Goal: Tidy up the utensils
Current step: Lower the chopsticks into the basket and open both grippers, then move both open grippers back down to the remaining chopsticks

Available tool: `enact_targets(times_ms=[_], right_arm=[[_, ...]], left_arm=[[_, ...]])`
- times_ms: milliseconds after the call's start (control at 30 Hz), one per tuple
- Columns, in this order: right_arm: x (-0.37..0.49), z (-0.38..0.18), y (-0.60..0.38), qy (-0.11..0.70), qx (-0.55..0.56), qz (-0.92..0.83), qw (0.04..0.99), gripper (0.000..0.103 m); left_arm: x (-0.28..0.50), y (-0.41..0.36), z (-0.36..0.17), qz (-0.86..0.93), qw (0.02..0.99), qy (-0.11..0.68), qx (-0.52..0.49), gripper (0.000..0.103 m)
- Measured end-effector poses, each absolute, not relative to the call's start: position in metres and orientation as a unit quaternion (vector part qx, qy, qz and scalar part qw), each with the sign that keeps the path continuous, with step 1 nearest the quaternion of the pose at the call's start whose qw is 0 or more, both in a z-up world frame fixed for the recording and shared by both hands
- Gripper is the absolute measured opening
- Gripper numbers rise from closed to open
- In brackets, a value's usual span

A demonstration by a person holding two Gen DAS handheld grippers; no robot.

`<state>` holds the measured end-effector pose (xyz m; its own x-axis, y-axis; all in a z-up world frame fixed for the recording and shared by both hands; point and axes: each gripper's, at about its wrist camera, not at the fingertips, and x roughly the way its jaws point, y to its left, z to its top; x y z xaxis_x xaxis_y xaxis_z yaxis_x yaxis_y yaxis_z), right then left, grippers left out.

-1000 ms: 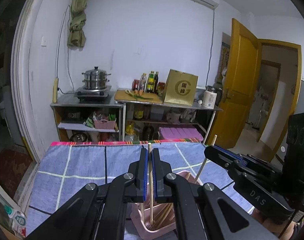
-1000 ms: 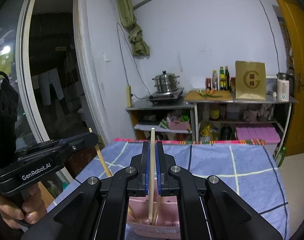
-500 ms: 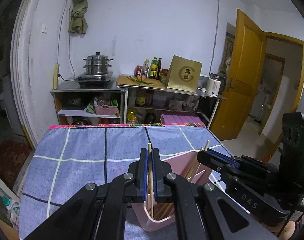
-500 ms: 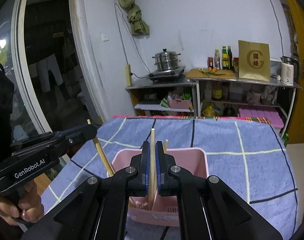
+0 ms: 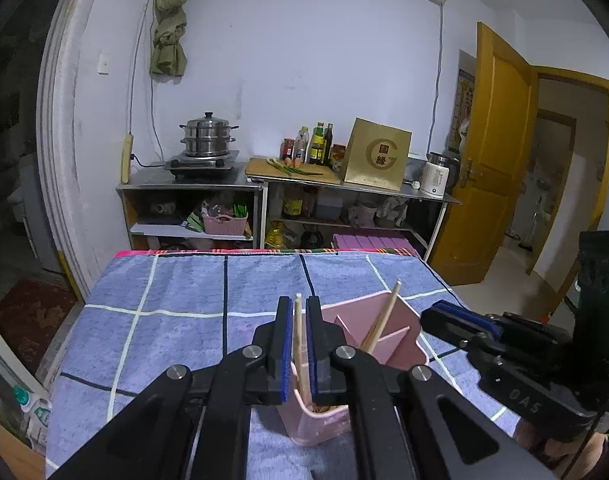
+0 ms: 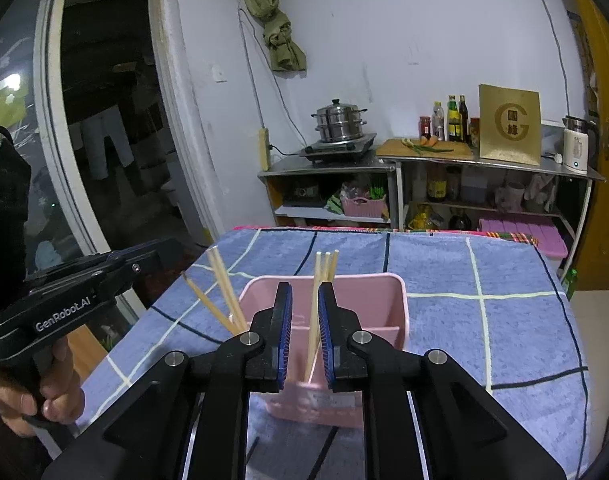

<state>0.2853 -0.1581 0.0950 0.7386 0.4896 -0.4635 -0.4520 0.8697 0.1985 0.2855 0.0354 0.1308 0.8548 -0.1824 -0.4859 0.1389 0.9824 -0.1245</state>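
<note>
Chopstick (image 6: 315, 320) upright in holder (image 6: 388, 304), tip upward

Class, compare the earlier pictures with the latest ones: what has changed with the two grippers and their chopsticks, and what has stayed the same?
Both grippers came down toward the pink holder, lowering their chopsticks into it. The right gripper is opening, its chopstick now loose between the fingers. The left gripper stays shut on its chopstick. The holder and blue checked cloth have not moved.

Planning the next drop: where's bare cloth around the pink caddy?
Free: blue checked cloth right of the pink caddy, and the stretch beyond it to the far striped edge. Crowded: caddy's near-left side, with chopsticks and left gripper.
</note>
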Motion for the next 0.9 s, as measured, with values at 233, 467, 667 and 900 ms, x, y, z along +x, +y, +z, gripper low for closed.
enact_targets(times_ms=[233, 467, 667, 900], right_arm=[[0.25, 0.096, -0.173, 0.251, 0.035, 0.25, 0.935, 0.014], [0.219, 0.075, -0.183, 0.279, 0.026, 0.247, 0.928, 0.014], [0.2, 0.051, -0.187, 0.308, 0.019, 0.24, 0.921, 0.014], [0.19, 0.028, -0.19, 0.335, 0.018, 0.237, 0.912, 0.014]], left_arm=[[0.246, 0.035, 0.125, -0.084, 0.963, 0.254, -0.039, 0.012], [0.214, 0.023, 0.097, -0.098, 0.955, 0.279, -0.027, 0.013], [0.194, 0.011, 0.061, -0.111, 0.942, 0.317, -0.023, 0.013], [0.184, 0.009, 0.028, -0.11, 0.927, 0.356, -0.034, 0.013]])
